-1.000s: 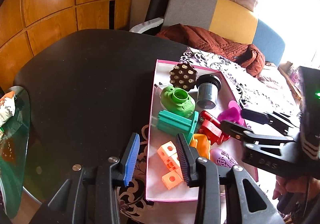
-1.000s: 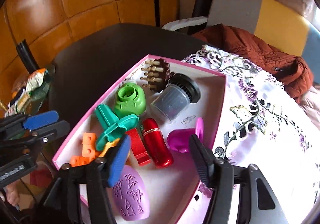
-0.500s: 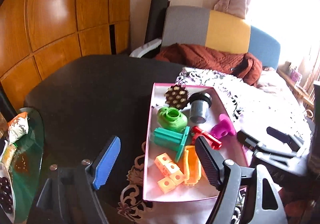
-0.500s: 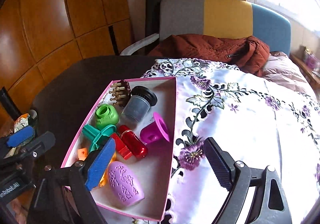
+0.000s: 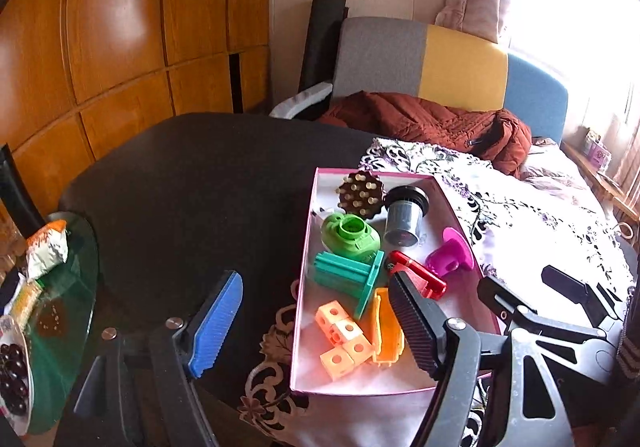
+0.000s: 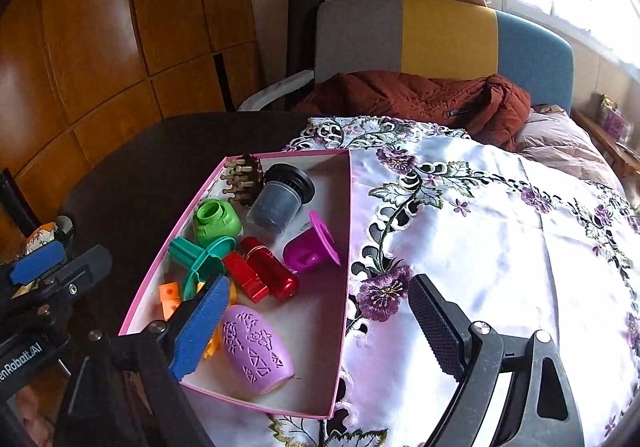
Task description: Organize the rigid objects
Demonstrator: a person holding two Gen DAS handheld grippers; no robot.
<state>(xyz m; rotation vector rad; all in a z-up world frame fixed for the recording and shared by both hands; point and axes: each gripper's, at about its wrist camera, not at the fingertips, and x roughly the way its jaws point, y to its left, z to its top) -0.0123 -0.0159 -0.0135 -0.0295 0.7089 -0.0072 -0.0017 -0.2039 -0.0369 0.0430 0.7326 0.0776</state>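
A pink-rimmed box (image 5: 304,247) (image 6: 347,247) on the table holds several rigid objects: a brown peg brush (image 5: 360,193), a grey cup (image 6: 280,199), a green cap (image 5: 350,233), a teal spool (image 6: 200,255), a red cylinder (image 6: 270,271), a magenta funnel (image 6: 312,247), orange cubes (image 5: 340,335) and a purple egg-shaped piece (image 6: 256,351). My left gripper (image 5: 316,323) is open and empty, held back above the box's near left edge. My right gripper (image 6: 316,323) is open and empty above the box's near right corner.
The box sits on a white flowered cloth (image 6: 500,247) over a dark round table (image 5: 192,187). A rust jacket (image 6: 420,95) lies on a chair behind. A glass side table (image 5: 60,307) with snacks stands at the left.
Both grippers have pulled back and up from the box and opened wider. The objects in the box have not moved.
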